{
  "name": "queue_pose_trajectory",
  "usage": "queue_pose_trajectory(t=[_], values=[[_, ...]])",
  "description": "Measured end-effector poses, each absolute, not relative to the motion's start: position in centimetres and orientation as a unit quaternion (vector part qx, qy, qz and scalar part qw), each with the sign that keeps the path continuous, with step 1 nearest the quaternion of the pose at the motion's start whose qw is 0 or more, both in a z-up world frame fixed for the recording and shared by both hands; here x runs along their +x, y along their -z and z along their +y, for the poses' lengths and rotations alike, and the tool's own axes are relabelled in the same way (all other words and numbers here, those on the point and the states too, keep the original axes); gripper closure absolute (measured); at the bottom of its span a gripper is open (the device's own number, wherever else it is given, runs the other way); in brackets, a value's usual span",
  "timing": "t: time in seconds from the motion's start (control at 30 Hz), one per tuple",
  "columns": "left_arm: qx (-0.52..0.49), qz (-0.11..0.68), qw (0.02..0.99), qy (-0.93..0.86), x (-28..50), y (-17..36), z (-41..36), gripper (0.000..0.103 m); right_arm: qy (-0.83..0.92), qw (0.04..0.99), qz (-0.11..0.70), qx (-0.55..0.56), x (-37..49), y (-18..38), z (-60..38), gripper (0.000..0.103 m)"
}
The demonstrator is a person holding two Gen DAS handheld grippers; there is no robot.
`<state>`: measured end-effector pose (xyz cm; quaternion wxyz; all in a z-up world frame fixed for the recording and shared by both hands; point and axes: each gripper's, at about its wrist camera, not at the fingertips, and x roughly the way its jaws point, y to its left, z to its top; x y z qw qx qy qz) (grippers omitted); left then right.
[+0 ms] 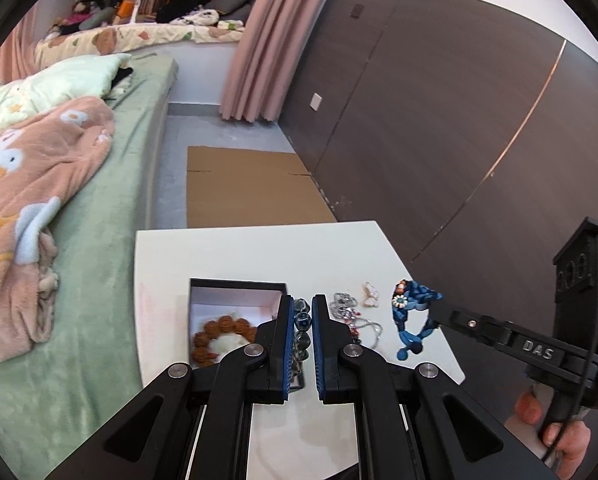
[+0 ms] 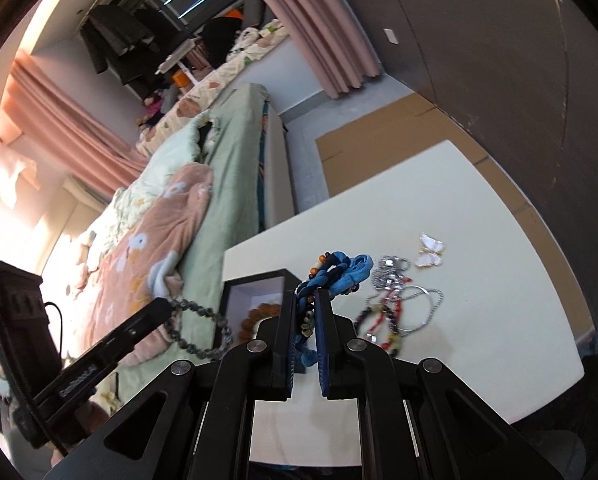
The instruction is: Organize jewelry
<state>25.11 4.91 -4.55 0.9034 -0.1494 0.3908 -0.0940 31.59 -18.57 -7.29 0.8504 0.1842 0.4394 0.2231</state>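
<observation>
My left gripper [image 1: 302,306] is shut on a dark grey bead bracelet [image 1: 302,320], held above the white table beside the open black box [image 1: 235,285]; it also shows in the right wrist view [image 2: 201,312], hanging from the fingers. A brown bead bracelet [image 1: 223,330] lies in the box. My right gripper [image 2: 304,298] is shut on a blue braided cord bracelet [image 2: 341,270], lifted off the table; it shows in the left wrist view too [image 1: 413,312]. A tangle of silver and red jewelry [image 2: 395,304] and a white butterfly piece [image 2: 430,249] lie on the table [image 2: 479,220].
A bed with green sheet and pink blanket [image 1: 39,208] runs along the table's left side. Flat cardboard [image 1: 251,188] lies on the floor beyond the table. A dark wood wall [image 1: 439,120] stands to the right.
</observation>
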Motion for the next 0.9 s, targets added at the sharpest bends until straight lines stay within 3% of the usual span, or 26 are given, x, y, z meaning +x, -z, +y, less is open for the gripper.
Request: queue_pose_trajectory(t=[0.27, 0.33, 0.4, 0.43, 0.9], values=[[-0.159, 0.399, 0.899, 0.086, 26.1, 5.3, 5.9, 0.093, -0.243, 0.849, 0.439, 0.167, 31.6, 6.5, -16.1, 0.093], [-0.167, 0.409, 0.893, 0.088, 26.5, 5.6, 6.2, 0.079, -0.246, 0.848, 0.44, 0.163, 31.7, 6.5, -15.4, 0.092], [-0.173, 0.407, 0.894, 0.078, 26.4, 5.7, 6.8, 0.027, -0.248, 0.847, 0.442, 0.159, 31.9, 6.5, -14.7, 0.093], [-0.177, 0.399, 0.897, 0.074, 26.1, 5.7, 7.1, 0.02, -0.249, 0.847, 0.442, 0.158, 31.9, 6.6, -14.5, 0.092], [-0.185, 0.385, 0.904, 0.022, 23.2, 5.6, 11.6, 0.018, -0.289, 0.833, 0.447, 0.151, 32.4, 7.1, -9.9, 0.092]])
